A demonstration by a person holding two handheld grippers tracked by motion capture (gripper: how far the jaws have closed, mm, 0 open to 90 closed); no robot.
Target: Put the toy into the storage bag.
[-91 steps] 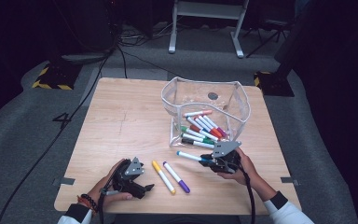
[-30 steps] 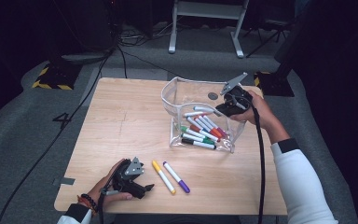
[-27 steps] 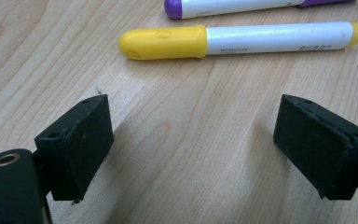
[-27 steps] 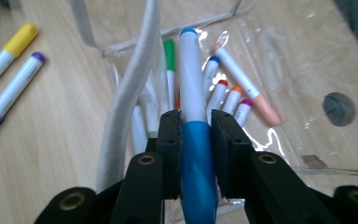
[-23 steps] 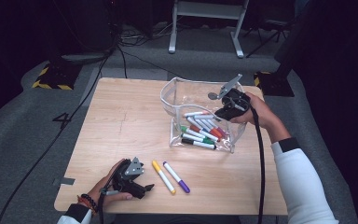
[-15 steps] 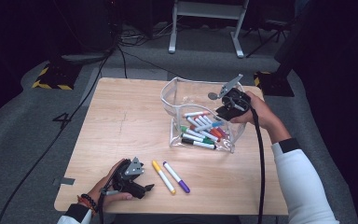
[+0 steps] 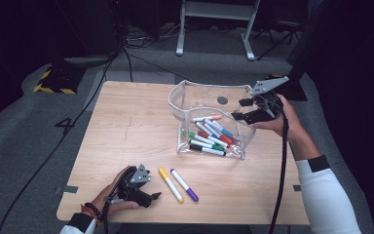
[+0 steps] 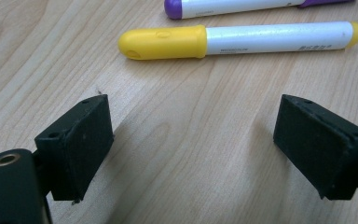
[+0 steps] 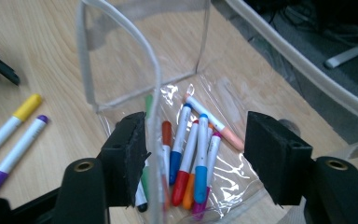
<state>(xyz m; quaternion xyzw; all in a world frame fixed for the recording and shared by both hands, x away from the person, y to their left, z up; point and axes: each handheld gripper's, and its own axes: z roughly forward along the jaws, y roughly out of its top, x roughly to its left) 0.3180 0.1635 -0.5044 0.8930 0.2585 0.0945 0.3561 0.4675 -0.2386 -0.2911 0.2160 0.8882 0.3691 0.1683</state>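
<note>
The right gripper [image 7: 246,109], jaws apart and empty, hovers over the clear pouch [image 7: 209,95]. The left gripper [image 8: 193,154], jaws apart, should straddle the nearby yellow marker [image 8: 235,39] squarely on the worktop [image 7: 126,126].

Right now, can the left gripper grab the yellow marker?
Probably yes. The left gripper sits open on the table, and the yellow marker lies just ahead of its jaws with only bare wood between. The purple marker lies beyond it.
</note>
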